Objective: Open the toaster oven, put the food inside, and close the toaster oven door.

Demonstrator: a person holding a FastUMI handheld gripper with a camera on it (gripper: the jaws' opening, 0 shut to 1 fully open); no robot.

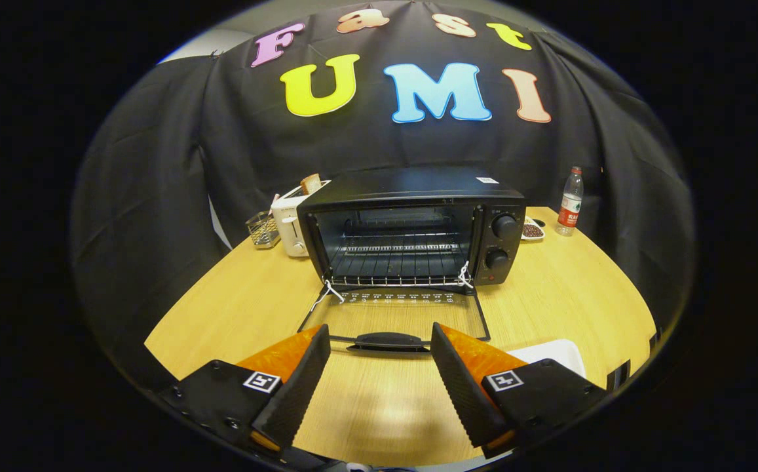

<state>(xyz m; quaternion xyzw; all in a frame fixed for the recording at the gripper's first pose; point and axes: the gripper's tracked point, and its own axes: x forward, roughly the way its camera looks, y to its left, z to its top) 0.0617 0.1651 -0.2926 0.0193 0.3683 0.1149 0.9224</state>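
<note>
Toaster oven (pixel 411 223), a black metal box with two round knobs (pixel 503 226) down its right side, sits near the middle of the round pale-wood tabletop (pixel 575 295), and its glass door (pixel 395 314) already lies folded flat toward me, the dark handle (pixel 388 340) at the near edge. The wire rack (pixel 398 262) inside looks bare. The tool (pixel 379 367) hangs just short of that handle with its two fingers spread wide and nothing between them; the handle sits just ahead of the gap.

So opening looks done, and I'd judge the fetching of the food is the step in hand. A white tray or plate (pixel 552 354) peeks out just behind the right finger, though what it holds I cannot tell. Next the tool would need to swing toward whatever is to be loaded, close on it gently, then carry it over the lowered door and onto the rack without knocking the door's edge.

Behind the oven to its left stand a white pop-up toaster (pixel 290 226) with bread in it and a small wire basket (pixel 263 229); to its right, a little dish of dark bits (pixel 532 231) and a clear plastic bottle (pixel 570 202).
</note>
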